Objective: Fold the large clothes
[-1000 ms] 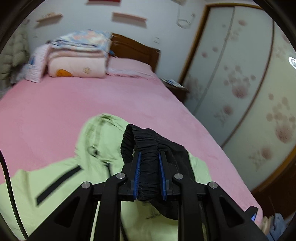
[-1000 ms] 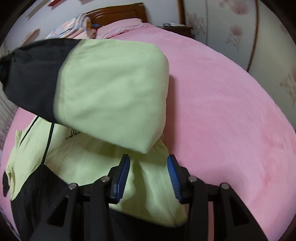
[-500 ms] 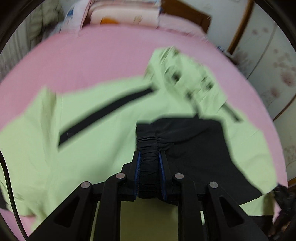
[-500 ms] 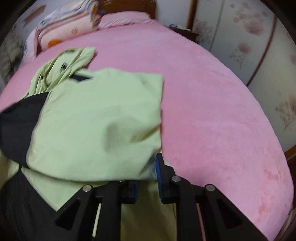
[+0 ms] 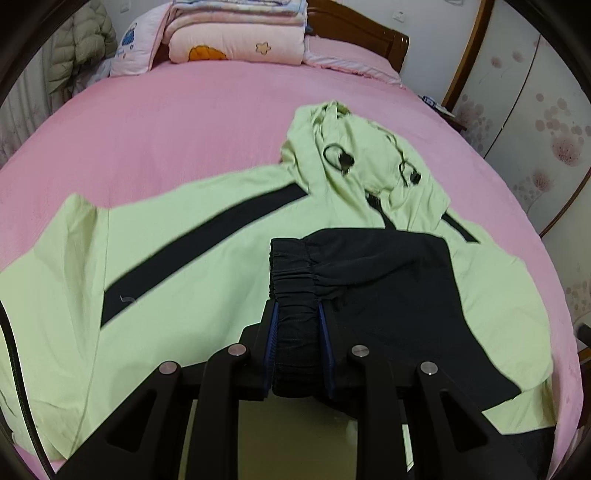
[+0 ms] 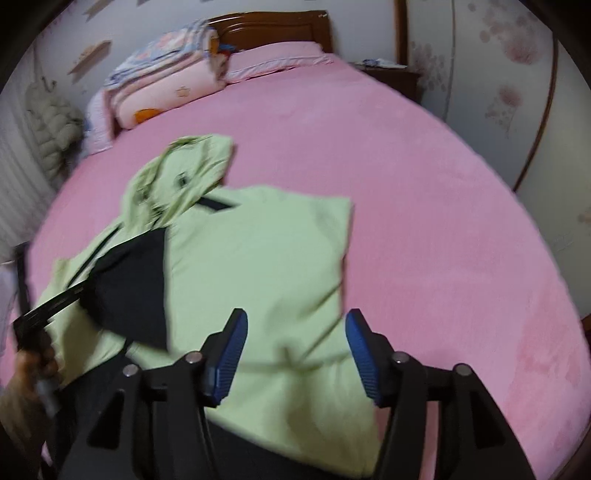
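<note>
A light-green hooded jacket with black stripes lies spread on the pink bed, hood toward the headboard. My left gripper is shut on the black elastic cuff of the right sleeve, which is folded across the jacket's chest. In the right wrist view the jacket shows the folded sleeve lying flat, with its black cuff end at the left gripper. My right gripper is open and empty just above the folded sleeve.
Folded quilts and pillows are stacked at the wooden headboard. A padded coat hangs at the far left. A nightstand and floral wardrobe doors stand on the right. Pink bedspread lies right of the jacket.
My left gripper carried the cuff down and across, laying the sleeve flat over the chest. My right gripper, shut on the sleeve fold half a second ago, has opened and let go.
</note>
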Available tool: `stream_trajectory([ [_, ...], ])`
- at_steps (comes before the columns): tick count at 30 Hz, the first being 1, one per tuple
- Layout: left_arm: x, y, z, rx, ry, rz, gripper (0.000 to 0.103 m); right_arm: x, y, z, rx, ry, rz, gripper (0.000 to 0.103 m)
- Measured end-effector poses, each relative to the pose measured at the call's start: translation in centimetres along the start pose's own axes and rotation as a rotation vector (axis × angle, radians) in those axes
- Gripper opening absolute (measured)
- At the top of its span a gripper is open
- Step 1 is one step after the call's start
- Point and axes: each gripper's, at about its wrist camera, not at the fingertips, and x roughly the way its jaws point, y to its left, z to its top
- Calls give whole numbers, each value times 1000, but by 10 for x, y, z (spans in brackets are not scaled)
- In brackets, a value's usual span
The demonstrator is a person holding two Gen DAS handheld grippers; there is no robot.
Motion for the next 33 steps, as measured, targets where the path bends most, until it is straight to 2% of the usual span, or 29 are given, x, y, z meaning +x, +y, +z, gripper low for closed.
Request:
stream_trajectory([
  [4, 0, 2, 4, -13, -24, 1, 19, 51, 5, 29, -13, 40, -45, 56],
  [7, 3, 3, -2, 10, -18, 26, 19, 84, 8, 35, -51, 67, -95, 54],
  [9, 8, 5, -6, 17, 0, 37, 19, 104, 5, 34, -62, 97, -151, 47],
  [11, 15, 7, -10, 11, 26, 34, 20, 120, -7, 28, -49, 130, -170, 46],
  [14, 20, 8, -14, 18, 38, 28, 21, 121, -17, 24, -42, 118, -179, 46],
  [19, 10, 5, -11, 47, 49, 40, 27, 110, -30, 28, -2, 132, -146, 46],
  [23, -13, 3, 4, 46, 7, 28, 29, 89, -26, 40, 5, 89, -104, 46],
  [28, -19, -8, 32, 29, -19, -15, 30, 72, 2, 59, -11, 35, -19, 46],
  [33, 5, -35, 46, 59, 2, -28, 29, 90, 44, 74, -20, 47, 50, 46],
])
